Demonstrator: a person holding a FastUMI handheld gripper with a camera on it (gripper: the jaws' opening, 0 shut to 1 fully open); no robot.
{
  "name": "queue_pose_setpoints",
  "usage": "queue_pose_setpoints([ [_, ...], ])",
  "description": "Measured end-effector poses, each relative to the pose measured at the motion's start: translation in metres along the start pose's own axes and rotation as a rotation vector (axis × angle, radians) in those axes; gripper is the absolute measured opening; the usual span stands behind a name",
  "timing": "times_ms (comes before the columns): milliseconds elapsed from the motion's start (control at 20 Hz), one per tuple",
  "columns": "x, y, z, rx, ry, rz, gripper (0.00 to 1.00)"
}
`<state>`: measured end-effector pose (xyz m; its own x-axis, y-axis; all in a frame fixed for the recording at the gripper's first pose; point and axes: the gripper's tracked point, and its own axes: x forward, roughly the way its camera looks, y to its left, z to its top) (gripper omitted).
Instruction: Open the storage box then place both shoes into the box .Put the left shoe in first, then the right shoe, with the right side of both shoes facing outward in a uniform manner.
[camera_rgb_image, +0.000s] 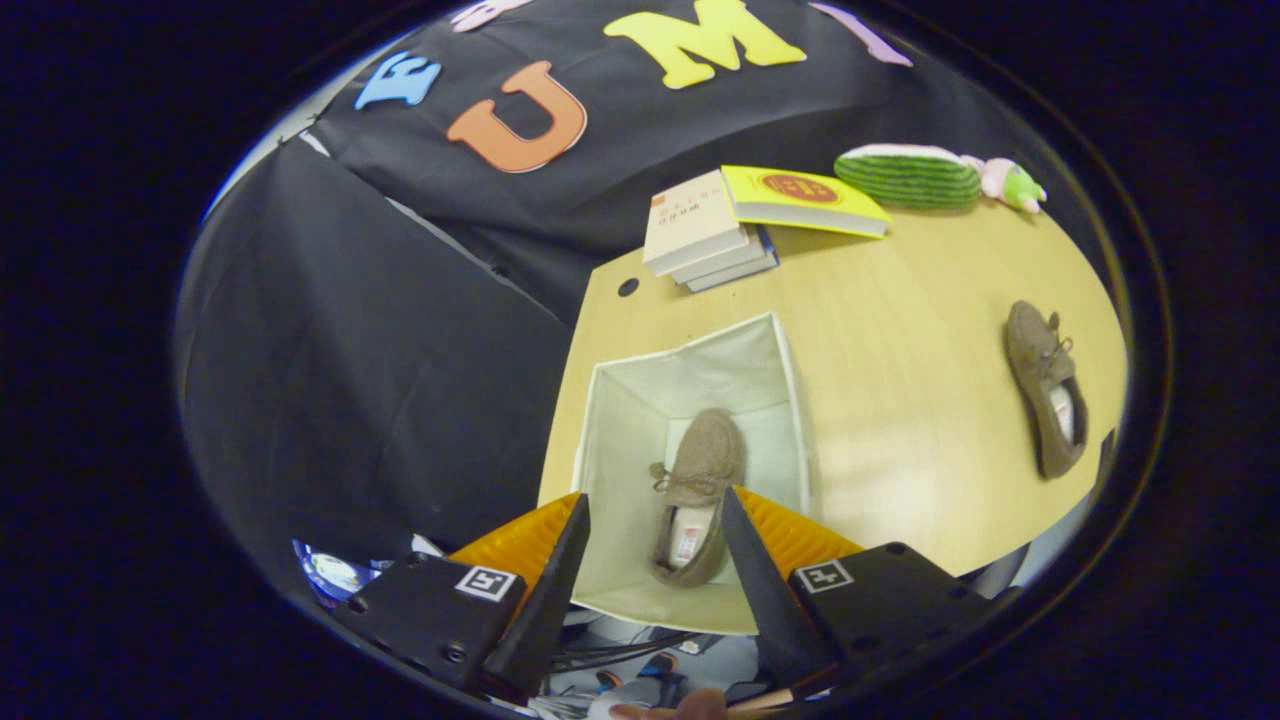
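An open white fabric storage box (620, 400) stands on the wooden table, below and just ahead of my fingers. One brown suede shoe (695, 495) lies inside it on the box floor, toe pointing away from me. My gripper (655, 510) hovers above the box with its fingers open; the shoe shows in the gap between them, well below, not touched. A second brown shoe (1045, 385) lies on the table far to the right of the box, toe pointing away.
A stack of books (705, 235) with a yellow book (800, 198) leaning on it sits beyond the box at the table's far edge. A green striped plush toy (925, 177) lies farther right. Cables and clutter (640, 665) show beneath the table's near edge.
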<state>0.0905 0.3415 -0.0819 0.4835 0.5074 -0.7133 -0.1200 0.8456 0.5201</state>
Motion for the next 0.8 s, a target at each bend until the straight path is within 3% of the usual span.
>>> queue_pose_setpoints([
  [300, -0.078, -0.083, 0.040, -0.163, -0.098, -0.197, 0.91],
  [500, -0.107, -0.174, 0.050, -0.255, -0.070, -0.344, 0.91],
  [800, -0.108, -0.299, 0.047, -0.135, 0.065, -0.429, 0.91],
])
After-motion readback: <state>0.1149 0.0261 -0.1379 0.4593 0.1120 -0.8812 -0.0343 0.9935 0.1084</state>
